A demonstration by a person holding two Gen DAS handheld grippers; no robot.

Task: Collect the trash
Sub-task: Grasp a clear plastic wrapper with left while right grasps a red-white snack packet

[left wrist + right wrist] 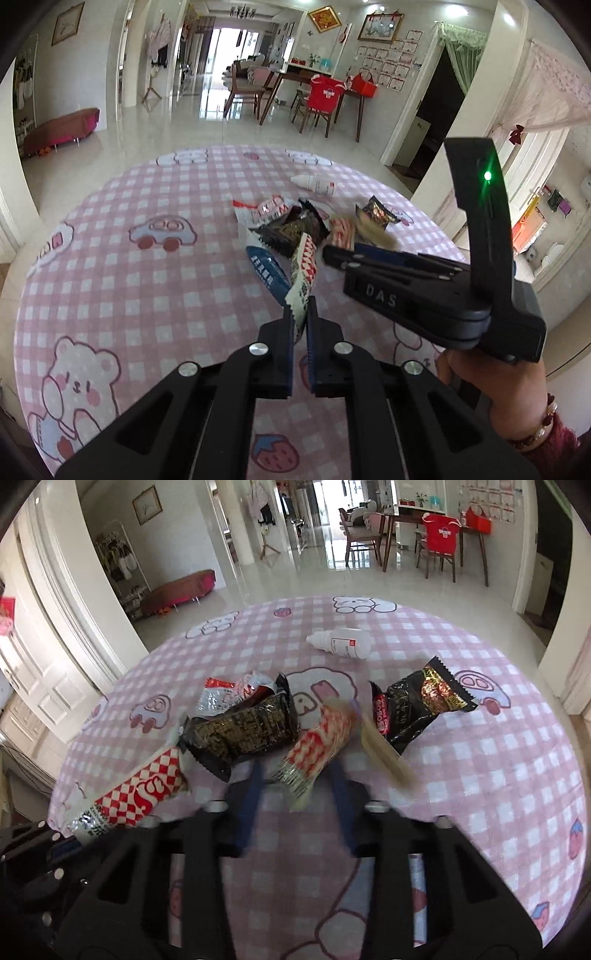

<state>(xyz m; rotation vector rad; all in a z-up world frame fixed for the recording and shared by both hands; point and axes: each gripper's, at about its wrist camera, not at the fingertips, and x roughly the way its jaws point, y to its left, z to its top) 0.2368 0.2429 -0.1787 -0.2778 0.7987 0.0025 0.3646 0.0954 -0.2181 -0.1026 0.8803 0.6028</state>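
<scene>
The left tongs (300, 317) are clamped on the near end of a red-and-white checked wrapper (304, 269), pinched by its crimped edge so the flat packet hangs free of the heap and can be carried off alone. The rest of the rubbish lies bunched in the middle of the worktop (498, 794), on its pink checked cloth: a black snack wrapper (243, 727), a second black packet (417, 705) to the right, a crumpled red-and-silver one (229, 694) behind. A small white bottle (343, 642) lies on its side at the far edge, apart from the heap. The right tongs (299, 782) straddle a red-patterned packet (317, 749); motion blur smears the blades, and they seem not yet to press on it, so I judge them still parted.
</scene>
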